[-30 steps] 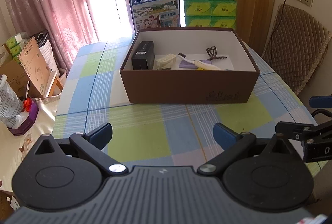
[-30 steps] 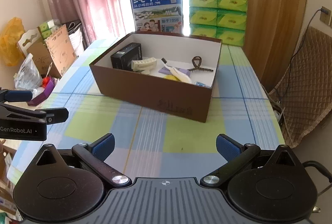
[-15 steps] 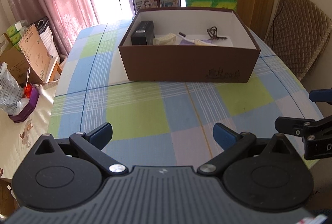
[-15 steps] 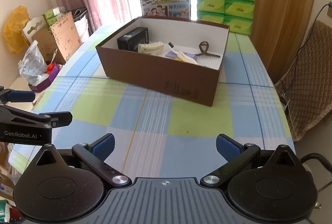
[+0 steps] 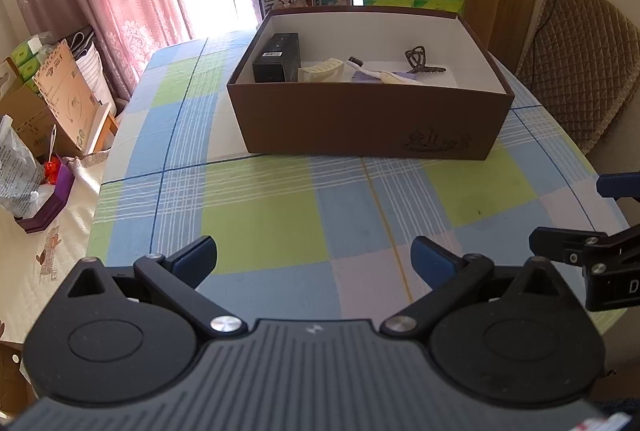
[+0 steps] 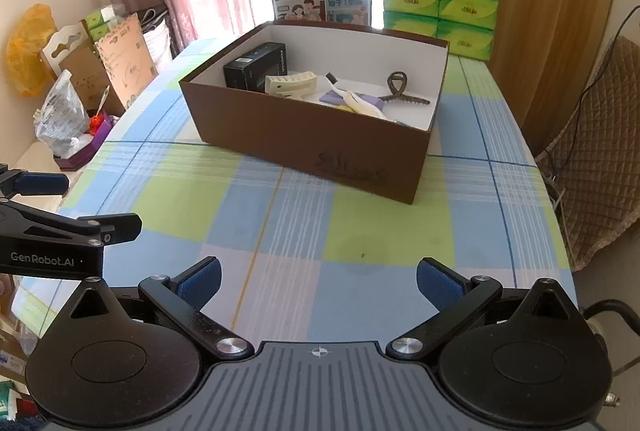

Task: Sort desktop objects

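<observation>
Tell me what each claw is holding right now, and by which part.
Nothing is held. The left claw and right claw are both open and empty above the checked tablecloth, short of the brown box.

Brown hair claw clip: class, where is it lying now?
In both views, the brown hair claw clip lies inside the brown cardboard box, right side, beside the white toothbrush.

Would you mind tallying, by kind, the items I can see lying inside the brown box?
Black carton: 1
Hair claw clips: 2, one cream, one brown
Toothbrush: 1
Purple flat item, kind unclear: 1
Total: 5 clearly visible in the brown box; small bits near its front wall are mostly hidden.
</observation>
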A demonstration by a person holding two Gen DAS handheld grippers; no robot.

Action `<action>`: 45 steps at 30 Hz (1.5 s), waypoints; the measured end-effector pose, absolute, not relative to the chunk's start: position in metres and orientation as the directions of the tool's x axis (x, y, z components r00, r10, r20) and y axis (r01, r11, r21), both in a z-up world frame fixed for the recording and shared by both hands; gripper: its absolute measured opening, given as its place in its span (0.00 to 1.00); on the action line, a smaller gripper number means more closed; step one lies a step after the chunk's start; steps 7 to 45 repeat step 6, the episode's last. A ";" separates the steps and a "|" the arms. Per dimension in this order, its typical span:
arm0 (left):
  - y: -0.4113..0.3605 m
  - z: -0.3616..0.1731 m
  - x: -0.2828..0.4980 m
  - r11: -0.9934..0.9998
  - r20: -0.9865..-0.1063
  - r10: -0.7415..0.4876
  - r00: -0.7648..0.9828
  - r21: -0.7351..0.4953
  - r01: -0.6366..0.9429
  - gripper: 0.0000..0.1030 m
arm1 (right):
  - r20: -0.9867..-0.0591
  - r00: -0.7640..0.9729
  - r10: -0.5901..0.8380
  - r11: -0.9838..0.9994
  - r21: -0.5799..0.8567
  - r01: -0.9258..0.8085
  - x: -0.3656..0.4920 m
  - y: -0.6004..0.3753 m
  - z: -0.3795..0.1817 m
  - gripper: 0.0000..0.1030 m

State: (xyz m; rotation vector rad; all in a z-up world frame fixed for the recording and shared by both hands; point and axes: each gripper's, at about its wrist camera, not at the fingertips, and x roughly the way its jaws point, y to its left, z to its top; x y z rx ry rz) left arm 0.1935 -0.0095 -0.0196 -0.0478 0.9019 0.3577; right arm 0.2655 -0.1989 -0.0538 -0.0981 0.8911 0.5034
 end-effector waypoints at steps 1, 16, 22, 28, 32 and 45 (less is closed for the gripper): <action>-0.008 -0.020 0.195 0.940 -0.774 0.285 0.566 0.108 -0.325 0.99 | -0.765 0.521 0.379 0.880 0.124 -0.458 0.267 -0.198 -0.054 0.98; -0.001 -0.020 0.204 0.939 -0.772 0.285 0.568 0.107 -0.326 0.99 | -0.766 0.519 0.378 0.881 0.125 -0.457 0.274 -0.197 -0.054 0.98; -0.001 -0.020 0.204 0.939 -0.772 0.285 0.568 0.107 -0.326 0.99 | -0.766 0.519 0.378 0.881 0.125 -0.457 0.274 -0.197 -0.054 0.98; -0.001 -0.020 0.204 0.939 -0.772 0.285 0.568 0.107 -0.326 0.99 | -0.766 0.519 0.378 0.881 0.125 -0.457 0.274 -0.197 -0.054 0.98; -0.001 -0.020 0.204 0.939 -0.772 0.285 0.568 0.107 -0.326 0.99 | -0.766 0.519 0.378 0.881 0.125 -0.457 0.274 -0.197 -0.054 0.98; -0.001 -0.020 0.204 0.939 -0.772 0.285 0.568 0.107 -0.326 0.99 | -0.766 0.519 0.378 0.881 0.125 -0.457 0.274 -0.197 -0.054 0.98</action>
